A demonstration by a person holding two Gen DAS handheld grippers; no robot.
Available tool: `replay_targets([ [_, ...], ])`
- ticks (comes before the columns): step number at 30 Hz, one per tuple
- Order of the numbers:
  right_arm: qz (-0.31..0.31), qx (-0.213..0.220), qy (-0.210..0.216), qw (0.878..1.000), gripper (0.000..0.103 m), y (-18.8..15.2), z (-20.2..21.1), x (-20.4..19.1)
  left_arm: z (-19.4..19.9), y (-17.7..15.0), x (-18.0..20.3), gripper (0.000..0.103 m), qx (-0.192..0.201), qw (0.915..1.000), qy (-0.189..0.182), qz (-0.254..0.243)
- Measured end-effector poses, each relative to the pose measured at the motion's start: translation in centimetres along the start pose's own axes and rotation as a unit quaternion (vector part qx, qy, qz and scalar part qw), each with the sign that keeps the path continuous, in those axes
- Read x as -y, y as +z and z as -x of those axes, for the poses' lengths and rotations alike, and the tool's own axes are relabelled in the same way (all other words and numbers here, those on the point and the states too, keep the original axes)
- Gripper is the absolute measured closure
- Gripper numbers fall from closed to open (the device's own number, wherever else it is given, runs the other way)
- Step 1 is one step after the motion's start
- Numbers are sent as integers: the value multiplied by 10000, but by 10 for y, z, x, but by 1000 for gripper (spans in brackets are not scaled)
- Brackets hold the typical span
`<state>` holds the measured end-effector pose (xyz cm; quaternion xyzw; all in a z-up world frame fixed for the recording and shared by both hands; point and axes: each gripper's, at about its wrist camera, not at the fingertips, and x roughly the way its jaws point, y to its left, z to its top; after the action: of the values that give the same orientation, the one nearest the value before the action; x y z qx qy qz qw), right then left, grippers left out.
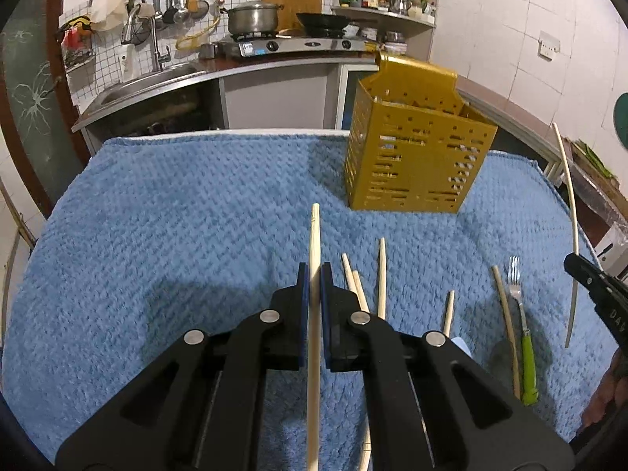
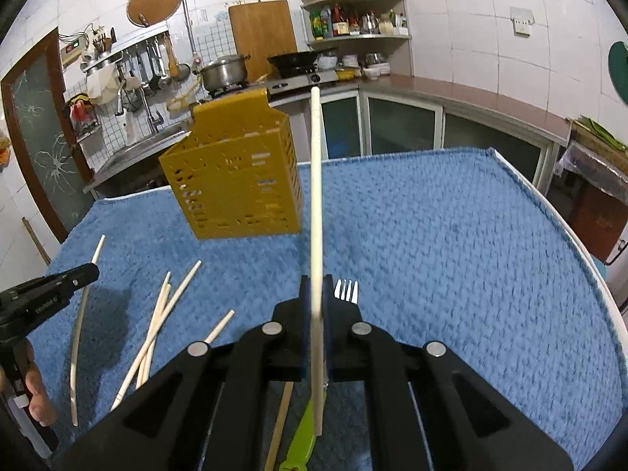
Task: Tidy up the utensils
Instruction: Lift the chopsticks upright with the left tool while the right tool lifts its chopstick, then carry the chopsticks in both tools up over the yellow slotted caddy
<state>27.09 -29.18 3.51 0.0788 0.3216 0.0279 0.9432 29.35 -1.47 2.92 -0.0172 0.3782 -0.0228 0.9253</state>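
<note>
the left gripper (image 1: 313, 274) is held low over a blue towel (image 1: 176, 216), its jaws pressed together on a pale chopstick (image 1: 314, 314) that runs lengthwise between the blue pads and juts forward beyond the fingertips. the right gripper (image 2: 315, 286) is likewise pinching a second chopstick (image 2: 316, 196), this one longer ahead of the tips and reaching up past the right edge of the yellow utensil holder (image 2: 235, 184). the perforated holder stands upright on the towel toward its far side, ahead and to the right of the left gripper, ahead and to the left of the right one. loose chopsticks (image 2: 157, 325) lie scattered on the towel between the two tools, and a fork with a green handle (image 1: 524, 325) lies beside a darker stick (image 1: 508, 325) just under the right gripper. seen from the right wrist, the towel spreads broad and bare to the right, ending at the table's white rim (image 2: 569, 235); from the left wrist, an open stretch of towel lies to the left of the holder. beyond the far edge are a sink (image 1: 145, 82), a stove with a pot (image 1: 253, 17) and a corner shelf of bottles (image 2: 353, 19).
</note>
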Motion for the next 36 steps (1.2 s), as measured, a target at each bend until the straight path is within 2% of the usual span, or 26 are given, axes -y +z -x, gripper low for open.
replay_targets([
  [6,-8,248,41,9997,97,3,10,1,18,9,0,99,276,9996,-114,12],
  [15,-129,130,48,9998,97,-5,8,7,25,11,3,99,360,9990,-282,0],
  [22,-164,503,116,9985,97,-5,21,9,32,14,-3,99,534,9973,-492,140],
  [23,-146,443,113,9988,97,-4,19,9,32,14,-4,99,533,9972,-499,149],
  [25,-101,-66,1,9999,97,-6,4,8,31,14,-5,99,494,9974,-505,148],
  [29,-101,-788,-221,9966,97,-22,-23,15,26,12,-3,99,405,9981,-465,90],
  [32,-141,-1155,-343,9926,97,-35,-40,23,17,10,-4,99,286,9987,-416,67],
  [36,-138,-1342,-453,9898,97,-44,-52,28,3,8,-6,99,123,9992,-373,111],
])
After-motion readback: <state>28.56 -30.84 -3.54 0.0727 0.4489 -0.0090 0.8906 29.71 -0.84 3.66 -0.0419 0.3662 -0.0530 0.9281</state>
